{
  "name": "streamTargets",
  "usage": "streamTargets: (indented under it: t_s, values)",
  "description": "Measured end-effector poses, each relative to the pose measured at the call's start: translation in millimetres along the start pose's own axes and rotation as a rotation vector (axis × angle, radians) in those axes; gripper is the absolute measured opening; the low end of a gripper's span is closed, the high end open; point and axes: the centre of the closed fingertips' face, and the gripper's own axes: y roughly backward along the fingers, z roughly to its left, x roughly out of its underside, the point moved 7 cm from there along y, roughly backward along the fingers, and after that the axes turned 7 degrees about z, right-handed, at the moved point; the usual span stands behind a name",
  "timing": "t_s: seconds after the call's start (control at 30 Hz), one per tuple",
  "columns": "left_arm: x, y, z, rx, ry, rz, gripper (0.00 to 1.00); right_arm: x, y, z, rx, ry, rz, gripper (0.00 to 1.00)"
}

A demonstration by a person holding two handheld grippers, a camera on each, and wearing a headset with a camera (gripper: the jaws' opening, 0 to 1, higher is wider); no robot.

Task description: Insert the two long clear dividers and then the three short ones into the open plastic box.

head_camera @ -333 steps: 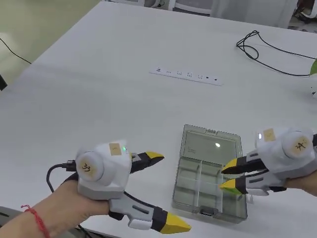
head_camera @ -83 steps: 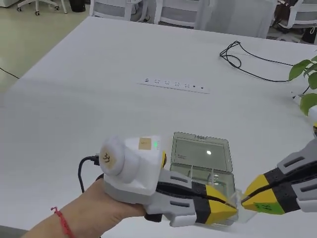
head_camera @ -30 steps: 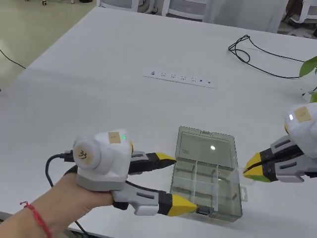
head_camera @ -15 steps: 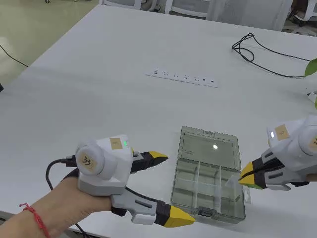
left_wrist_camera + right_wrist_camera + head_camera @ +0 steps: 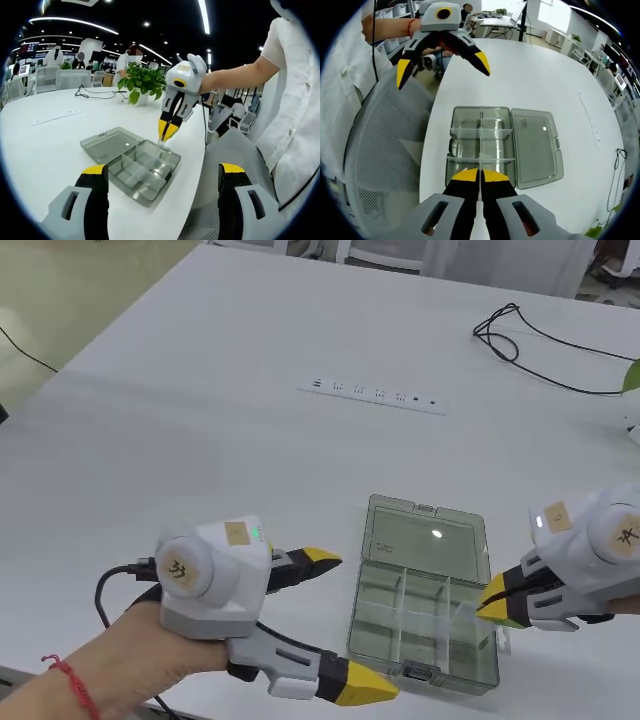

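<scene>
Your right gripper [image 5: 494, 600] has its yellow-tipped jaws pinched together on a small clear divider [image 5: 463, 611], a thin sliver of plastic that sticks out past the tips. In the right gripper view you see the piece edge-on, as a fine line between the two tips. You hold it over the right side of the open plastic box [image 5: 421, 672], just above the tray. I cannot tell whether its lower edge touches the tray.

Your left gripper [image 5: 347, 623] has its jaws spread wide and holds nothing. It hovers just left of the box, with one yellow tip near the box's front left corner and the other raised off the table [image 5: 200, 410]. Neither tip touches the box.

The box lies flat on the white table, near its front edge. Its lid [image 5: 428, 538] is folded back flat on the far side. Clear dividers already stand in the tray and cut it into compartments. They are too transparent to count with certainty.

Farther back on the table lie a white power strip [image 5: 375, 395] and a looped black cable [image 5: 520, 335].
</scene>
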Motion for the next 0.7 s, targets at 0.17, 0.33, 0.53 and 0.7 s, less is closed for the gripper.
streamTargets:
  t_s: [0.17,0.33,0.53,0.7]
  values:
    - [1.6,0.2,0.6,-0.003,0.006,0.002,0.92,2.1,-4.2,-1.4,-0.008,0.0,0.007,0.03]
    - [1.1,1.1,-0.3,-0.003,0.004,-0.003,0.92,5.7,-9.8,-2.4,-0.022,-0.019,0.001,0.03]
    - [1.8,2.2,0.3,-0.007,0.008,-0.005,0.92,8.9,-13.6,-1.5,-0.029,-0.034,-0.006,0.03]
    - [2.1,2.9,0.4,-0.009,0.011,-0.006,0.92,9.8,-16.0,-1.1,-0.029,-0.046,-0.016,0.03]
